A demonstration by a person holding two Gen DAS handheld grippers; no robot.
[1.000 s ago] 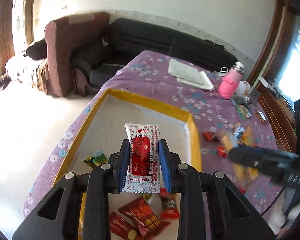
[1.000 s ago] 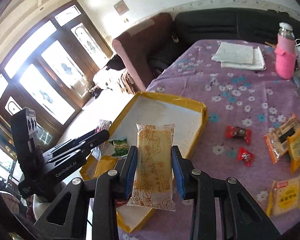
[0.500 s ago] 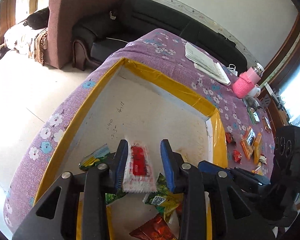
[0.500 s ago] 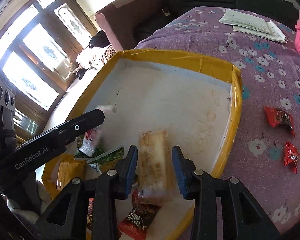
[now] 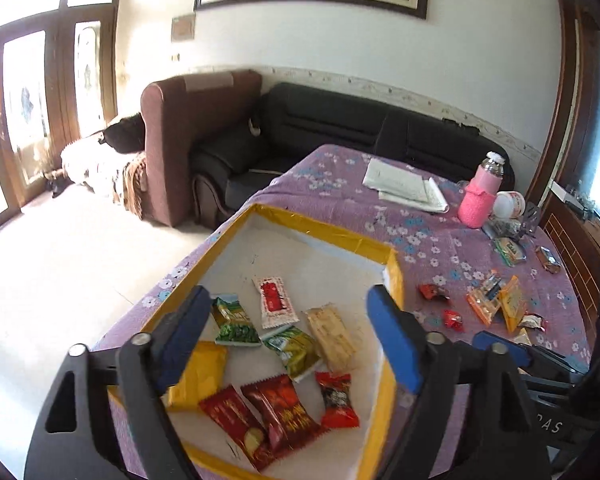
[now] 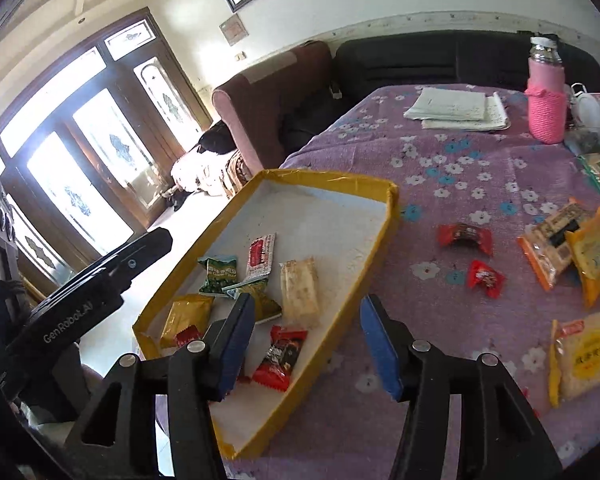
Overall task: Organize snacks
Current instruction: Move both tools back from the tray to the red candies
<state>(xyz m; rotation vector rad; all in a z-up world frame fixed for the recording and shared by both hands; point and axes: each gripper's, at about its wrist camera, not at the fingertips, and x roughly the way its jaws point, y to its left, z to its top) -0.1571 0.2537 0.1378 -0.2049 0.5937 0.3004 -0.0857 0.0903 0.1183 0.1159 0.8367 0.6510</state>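
Observation:
A shallow yellow-rimmed tray (image 5: 328,230) (image 6: 332,178) lies on the purple flowered table. Several snack packets lie in it, among them a white-and-red packet (image 5: 274,302) (image 6: 260,256) and a pale biscuit packet (image 5: 332,338) (image 6: 299,292). My left gripper (image 5: 288,340) is open and empty above the tray's near end. My right gripper (image 6: 306,342) is open and empty above the tray's near right rim. Loose snacks lie on the cloth to the right: two red candies (image 6: 465,236) (image 6: 485,278), orange packets (image 6: 556,246) and a yellow biscuit packet (image 6: 586,354).
A pink-sleeved bottle (image 6: 546,94) (image 5: 482,196), folded papers (image 6: 458,108) and a white cup (image 5: 510,204) stand at the table's far side. A black sofa (image 5: 340,128) and a brown armchair (image 5: 188,128) are beyond. The floor drops off left of the tray.
Both grippers opened and let go of their packets, the white-and-red one and the pale biscuit one, which now lie in the tray. Both grippers pulled back and up.

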